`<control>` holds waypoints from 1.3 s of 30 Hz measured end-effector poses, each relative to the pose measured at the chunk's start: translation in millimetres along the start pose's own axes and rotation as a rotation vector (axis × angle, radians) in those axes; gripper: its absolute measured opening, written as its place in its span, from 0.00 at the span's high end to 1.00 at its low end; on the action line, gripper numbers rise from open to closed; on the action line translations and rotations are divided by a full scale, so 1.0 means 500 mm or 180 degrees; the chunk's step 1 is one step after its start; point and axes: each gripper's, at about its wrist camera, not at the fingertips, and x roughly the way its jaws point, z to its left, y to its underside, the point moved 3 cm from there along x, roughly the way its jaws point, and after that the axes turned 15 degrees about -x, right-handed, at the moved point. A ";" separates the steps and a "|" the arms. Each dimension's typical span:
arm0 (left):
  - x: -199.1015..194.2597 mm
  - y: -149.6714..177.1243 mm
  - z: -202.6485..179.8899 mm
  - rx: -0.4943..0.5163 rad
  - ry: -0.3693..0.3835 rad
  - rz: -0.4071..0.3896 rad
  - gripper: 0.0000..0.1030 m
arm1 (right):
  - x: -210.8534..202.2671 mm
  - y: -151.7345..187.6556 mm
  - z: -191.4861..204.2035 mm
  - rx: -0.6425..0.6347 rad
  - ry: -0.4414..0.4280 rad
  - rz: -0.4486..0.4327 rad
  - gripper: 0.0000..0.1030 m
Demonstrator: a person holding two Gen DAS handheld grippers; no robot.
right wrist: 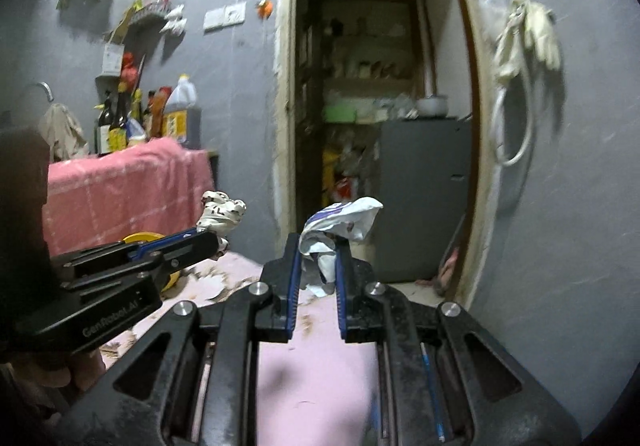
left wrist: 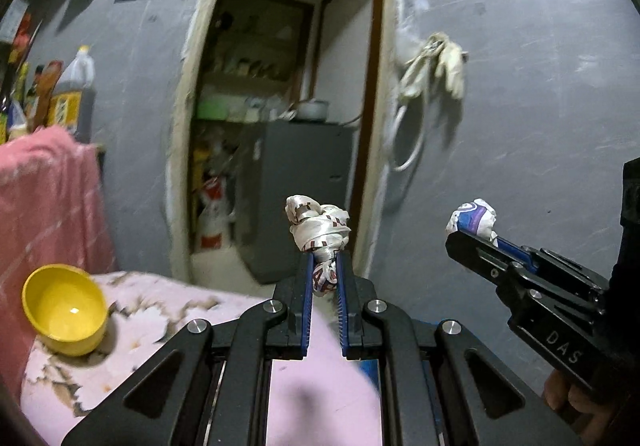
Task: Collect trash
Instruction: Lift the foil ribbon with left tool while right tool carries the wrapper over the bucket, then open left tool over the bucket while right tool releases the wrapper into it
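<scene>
The grey plastered wall [left wrist: 520, 126] fills most of what is ahead, broken by an open doorway [left wrist: 288, 86] into a cluttered storeroom; below it lies the table under its pale pink flowered cloth [left wrist: 168, 306], with a pink checked towel [left wrist: 44, 198] draped behind and a round yellow plastic bowl [left wrist: 64, 310] sitting near the cloth's edge; above that cloth both tools are held up roughly level, side by side but apart; the left gripper [left wrist: 324, 266] is clenched on a knotted white wrapper with dark red print [left wrist: 320, 226], and the right gripper [right wrist: 318, 262] is clenched on a crumpled white and purple wrapper [right wrist: 340, 222], both scraps clear of the table. No bin shows in either view, so I judge this the carry; it would go best with both pinches kept firm, the hands kept apart so the wads do not knock together, and no release until a bin sits directly beneath.
</scene>
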 end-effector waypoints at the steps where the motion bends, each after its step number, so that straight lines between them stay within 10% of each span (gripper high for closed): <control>1: 0.003 -0.001 -0.015 0.0021 0.0045 -0.0020 0.92 | -0.009 0.001 -0.012 0.0001 0.0048 -0.0010 0.83; 17: 0.098 0.058 -0.168 0.0216 0.0472 0.0223 0.92 | -0.081 0.089 -0.179 0.0154 0.0527 0.0185 0.82; 39: 0.336 0.270 -0.151 0.0185 0.0208 0.1539 0.91 | 0.055 0.351 -0.275 0.0688 0.0375 0.1264 0.80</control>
